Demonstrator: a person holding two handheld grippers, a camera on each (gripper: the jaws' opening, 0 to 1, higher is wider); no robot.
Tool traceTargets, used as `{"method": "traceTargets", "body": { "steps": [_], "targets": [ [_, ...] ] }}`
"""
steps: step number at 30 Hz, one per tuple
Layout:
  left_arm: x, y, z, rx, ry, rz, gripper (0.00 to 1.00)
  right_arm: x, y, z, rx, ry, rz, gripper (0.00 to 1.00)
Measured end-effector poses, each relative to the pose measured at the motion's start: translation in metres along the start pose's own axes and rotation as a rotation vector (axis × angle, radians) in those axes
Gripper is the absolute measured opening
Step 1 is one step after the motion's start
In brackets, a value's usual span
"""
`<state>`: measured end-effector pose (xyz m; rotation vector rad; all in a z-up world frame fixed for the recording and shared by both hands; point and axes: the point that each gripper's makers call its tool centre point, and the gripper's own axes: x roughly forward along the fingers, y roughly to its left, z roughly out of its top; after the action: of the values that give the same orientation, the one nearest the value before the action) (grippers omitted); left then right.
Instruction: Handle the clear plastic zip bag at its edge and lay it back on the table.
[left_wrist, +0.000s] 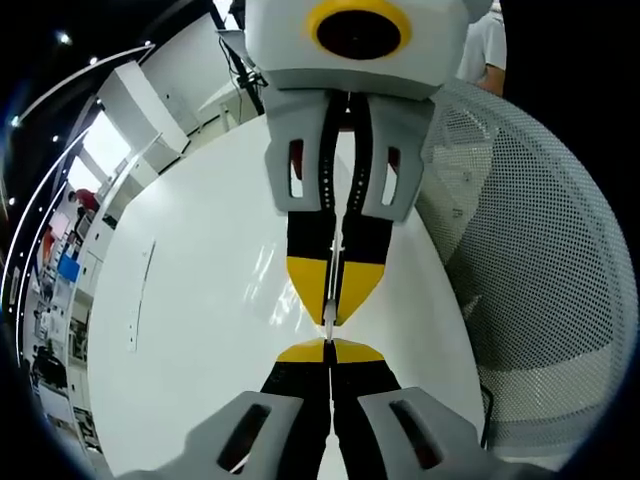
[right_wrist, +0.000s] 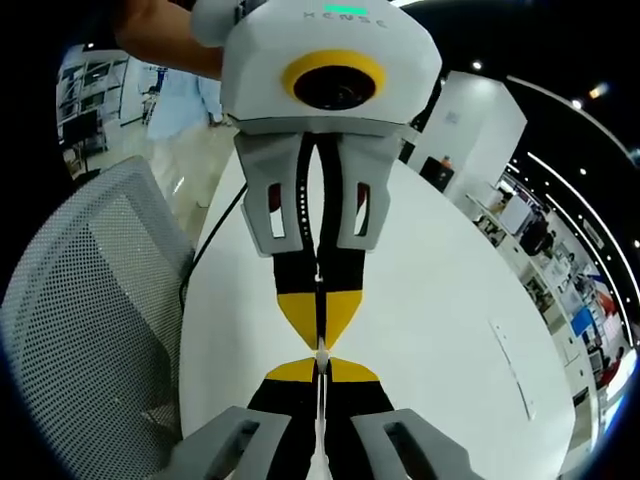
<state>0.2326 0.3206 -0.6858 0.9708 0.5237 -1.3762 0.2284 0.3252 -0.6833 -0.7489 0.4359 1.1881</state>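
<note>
Room: I see a bright open office with shelving and ceiling lights behind a white table (left_wrist: 190, 330), and a grey mesh chair (left_wrist: 540, 290) just beside the table's edge.

Bag: the clear plastic zip bag (left_wrist: 329, 300) hangs edge-on between the two grippers, above the table; I can make out only a thin pale strip of its edge, running from one pair of tips to the other.

Left gripper (left_wrist: 329, 352): my jaws look pressed together on the bag's near edge in the left gripper view, yellow tips meeting.

Right gripper (right_wrist: 321, 368): jaws likewise closed narrow on the bag's edge; in the left gripper view it faces me tip to tip.

Edges and room: the tabletop is bare around the grippers, wide to the left in the left gripper view; the table edge and chair sit close on the right. A dark cable (right_wrist: 215, 235) runs along the table edge near the chair.

Count: two grippers, one bag, one table, one chair, one cable.

People: a hand (right_wrist: 165, 40) holds the facing gripper; a figure stands far off.
</note>
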Motion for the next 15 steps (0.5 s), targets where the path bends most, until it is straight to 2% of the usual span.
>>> {"method": "traceTargets", "body": {
  "steps": [15],
  "targets": [
    [-0.0041,0.0017,-0.0043,-0.002,0.015,0.005,0.00,-0.0030,-0.0022,0.0000,0.008,-0.005,-0.006,0.00]
  ]
}}
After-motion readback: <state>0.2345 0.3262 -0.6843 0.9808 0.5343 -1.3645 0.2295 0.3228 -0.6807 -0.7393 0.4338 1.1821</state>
